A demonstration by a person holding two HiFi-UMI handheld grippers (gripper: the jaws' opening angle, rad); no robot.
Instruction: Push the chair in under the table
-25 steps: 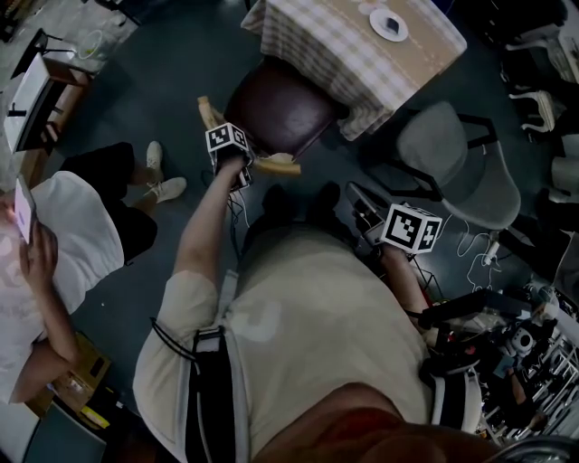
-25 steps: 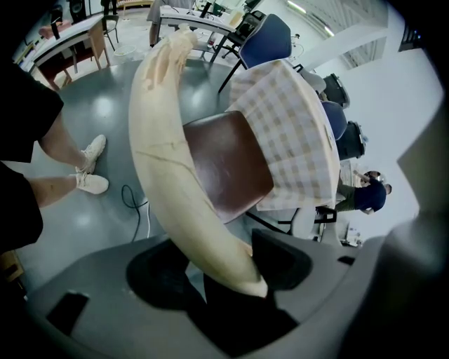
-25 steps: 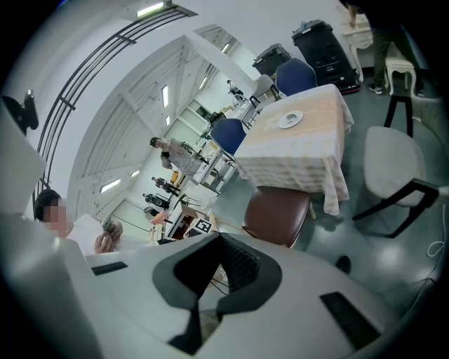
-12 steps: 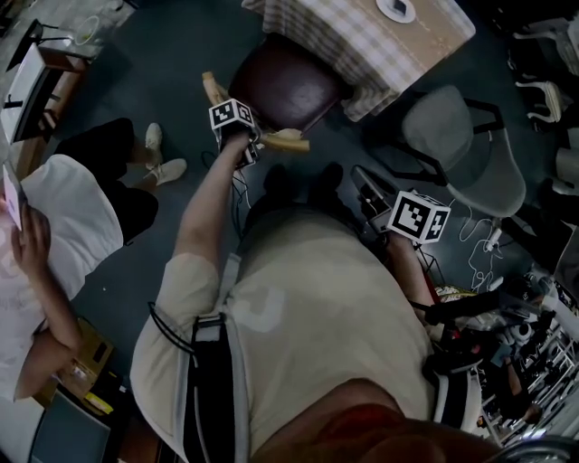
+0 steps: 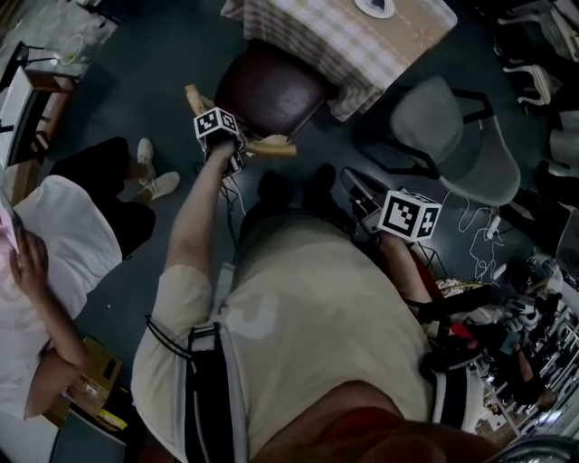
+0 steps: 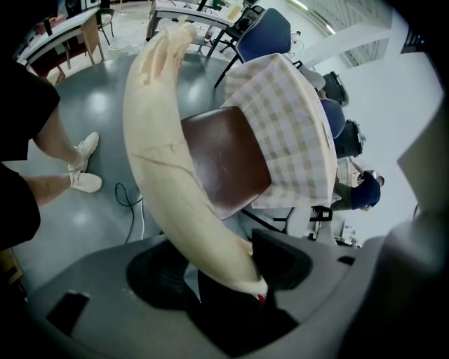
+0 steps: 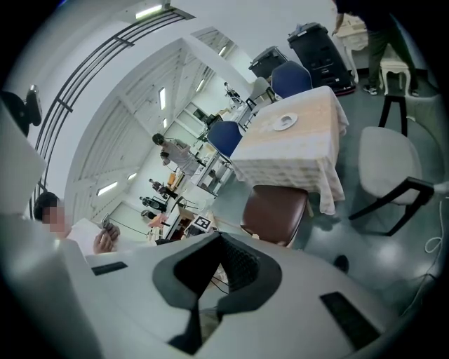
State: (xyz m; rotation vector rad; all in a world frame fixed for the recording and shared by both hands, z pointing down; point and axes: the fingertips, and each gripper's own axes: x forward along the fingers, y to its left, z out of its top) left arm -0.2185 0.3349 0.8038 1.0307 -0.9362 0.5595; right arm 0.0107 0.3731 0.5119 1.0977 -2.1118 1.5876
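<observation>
The chair has a dark brown seat (image 5: 267, 90) and a curved cream backrest (image 5: 269, 147). Its front is tucked under the table with a checked cloth (image 5: 312, 41). My left gripper (image 5: 233, 155) is shut on the backrest, which runs up from between its jaws as a cream bar (image 6: 168, 161) above the seat (image 6: 224, 168). My right gripper (image 5: 384, 226) hangs by my right side, shut and holding nothing. In the right gripper view its jaws (image 7: 221, 270) meet, and the chair seat (image 7: 275, 210) and table (image 7: 295, 151) lie beyond them.
A grey office chair (image 5: 461, 145) stands right of the table. A person sits at the left (image 5: 63, 244), with white sneakers (image 5: 154, 181) near the chair. Cables and equipment (image 5: 507, 344) crowd the floor at right. A white plate (image 5: 375, 7) is on the table.
The table and chair now sit slightly higher and further left in the head view. My left gripper stays on the backrest. The right gripper has hardly moved.
</observation>
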